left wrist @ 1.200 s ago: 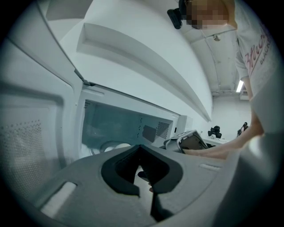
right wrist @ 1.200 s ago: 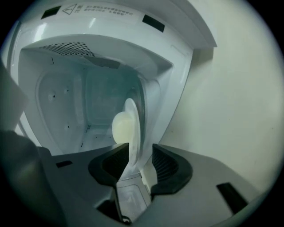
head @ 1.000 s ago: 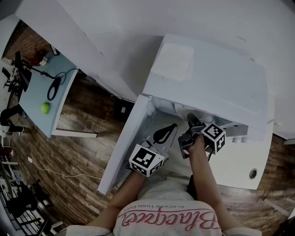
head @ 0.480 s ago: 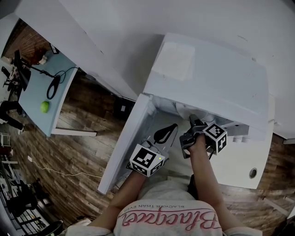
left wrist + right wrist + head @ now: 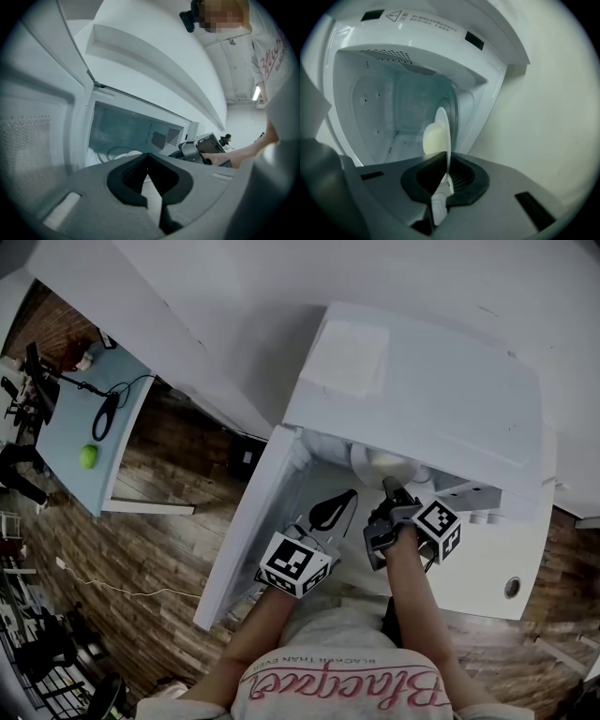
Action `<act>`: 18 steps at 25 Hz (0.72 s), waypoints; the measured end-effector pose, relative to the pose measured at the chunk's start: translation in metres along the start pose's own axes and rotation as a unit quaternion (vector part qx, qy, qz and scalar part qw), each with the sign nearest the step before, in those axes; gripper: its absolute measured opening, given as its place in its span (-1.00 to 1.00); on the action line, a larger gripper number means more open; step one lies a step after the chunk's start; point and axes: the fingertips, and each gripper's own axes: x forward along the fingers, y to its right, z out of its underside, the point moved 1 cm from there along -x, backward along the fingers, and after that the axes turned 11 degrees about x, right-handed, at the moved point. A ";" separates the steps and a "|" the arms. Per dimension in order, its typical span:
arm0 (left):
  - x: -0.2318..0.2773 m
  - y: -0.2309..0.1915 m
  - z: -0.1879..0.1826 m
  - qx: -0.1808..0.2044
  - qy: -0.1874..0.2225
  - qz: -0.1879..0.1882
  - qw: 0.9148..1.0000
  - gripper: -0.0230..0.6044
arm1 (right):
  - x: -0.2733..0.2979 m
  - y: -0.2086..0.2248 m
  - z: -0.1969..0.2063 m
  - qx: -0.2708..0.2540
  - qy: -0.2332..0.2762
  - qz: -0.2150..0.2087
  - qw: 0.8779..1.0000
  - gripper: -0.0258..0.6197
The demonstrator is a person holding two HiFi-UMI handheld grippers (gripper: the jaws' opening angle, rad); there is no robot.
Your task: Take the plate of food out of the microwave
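The white microwave stands with its door swung open to the left. Inside, a white plate carries a pale mound of food. My right gripper reaches into the cavity; its jaws have just been closing and are now shut on the plate's near rim, which runs edge-on between the pads of my right gripper. My left gripper hovers by the open door, shut and holding nothing, its tips of my left gripper meeting in front of the cavity.
The microwave sits on a white counter with a round hole at the right. Far left, a light-blue table holds a green ball and a black cable. Wooden floor lies below.
The right gripper's jaws went from wide open to closed on the plate's rim. The left gripper stayed where it was.
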 end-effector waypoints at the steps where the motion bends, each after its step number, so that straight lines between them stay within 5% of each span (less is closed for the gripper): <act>1: 0.000 0.002 0.001 0.000 -0.001 0.000 1.000 -0.91 | -0.001 0.000 0.000 0.002 -0.004 -0.008 1.000 -0.85; 18: -0.021 0.039 0.014 -0.012 -0.005 -0.023 1.000 -0.91 | -0.029 0.013 0.006 0.013 -0.052 -0.095 0.994 -0.86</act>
